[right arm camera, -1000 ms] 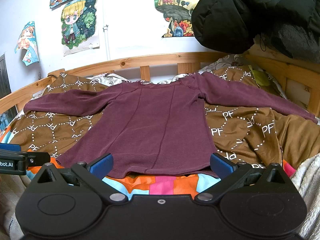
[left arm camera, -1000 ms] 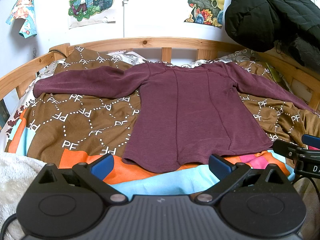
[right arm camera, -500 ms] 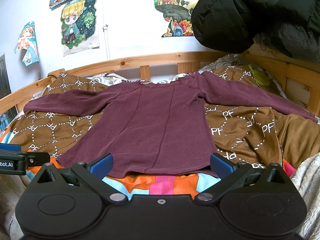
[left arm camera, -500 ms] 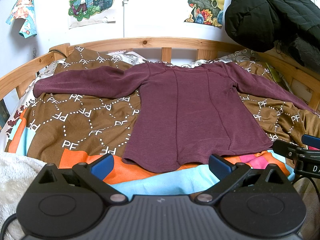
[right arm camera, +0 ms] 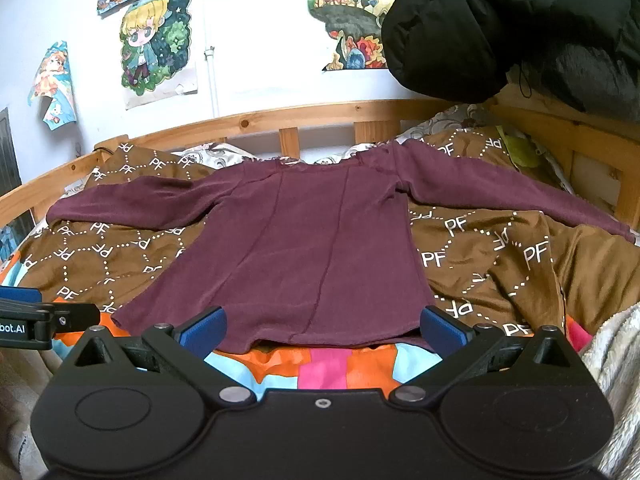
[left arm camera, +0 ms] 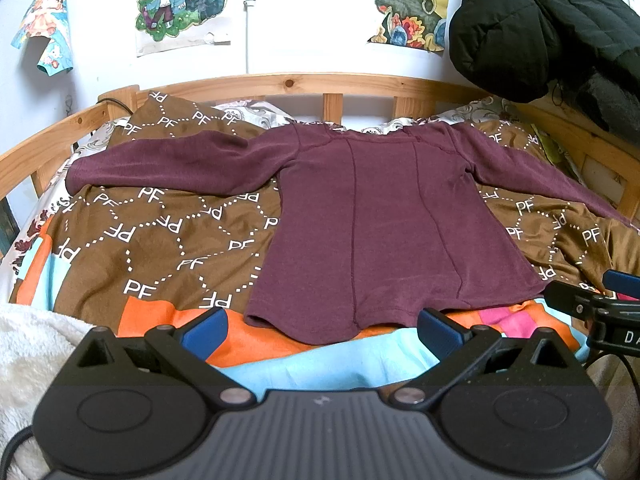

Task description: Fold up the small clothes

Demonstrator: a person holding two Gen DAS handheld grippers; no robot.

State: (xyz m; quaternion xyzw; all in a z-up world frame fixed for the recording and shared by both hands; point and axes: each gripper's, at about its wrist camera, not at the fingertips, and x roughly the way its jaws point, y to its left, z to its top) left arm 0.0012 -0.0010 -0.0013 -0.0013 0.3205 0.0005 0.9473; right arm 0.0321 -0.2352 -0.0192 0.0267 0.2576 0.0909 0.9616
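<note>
A maroon long-sleeved top (left arm camera: 384, 216) lies flat on the bed, sleeves spread to both sides, hem toward me; it also shows in the right wrist view (right arm camera: 304, 248). My left gripper (left arm camera: 322, 332) is open and empty, just short of the hem's left part. My right gripper (right arm camera: 322, 330) is open and empty, its blue pads (right arm camera: 204, 330) at the hem's edge. The right gripper shows at the right edge of the left wrist view (left arm camera: 600, 312). The left one shows at the left edge of the right wrist view (right arm camera: 36, 320).
The top rests on a brown patterned blanket (left arm camera: 160, 240) over a colourful sheet (left arm camera: 340, 364). A wooden bed rail (left arm camera: 320, 84) runs around the back and sides. A black jacket (left arm camera: 540, 28) hangs at the upper right. A white fleece (left arm camera: 36, 344) lies at the near left.
</note>
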